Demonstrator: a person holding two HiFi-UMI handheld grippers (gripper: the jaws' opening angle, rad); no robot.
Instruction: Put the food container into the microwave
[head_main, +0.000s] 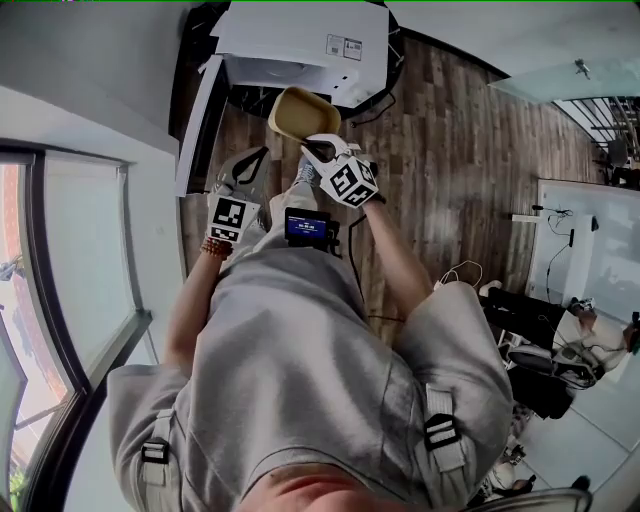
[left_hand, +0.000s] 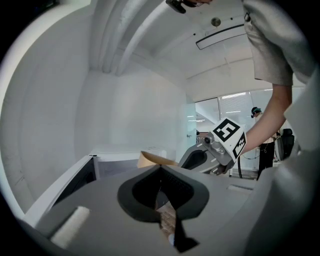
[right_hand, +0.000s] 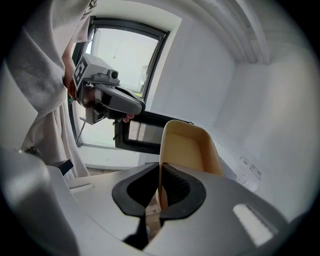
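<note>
Right gripper (head_main: 318, 148), one of two in the head view, gripped the rim of the single tan food container (head_main: 303, 112), hollow side up, just in front of the one microwave (head_main: 300, 40), whose door (head_main: 197, 120) was open. In the left gripper view, the left gripper (left_hand: 161, 168) was clenched on nothing. In the right gripper view, the container's long axis ran away from the jaws.

Both forearms reach toward 12 o'clock. Left gripper (head_main: 252, 160): jaws together, nothing between them; sits at 9 o'clock of the right gripper (head_main: 318, 148). Right gripper: jaws pinched on the food container (head_main: 303, 112) rim.
</note>
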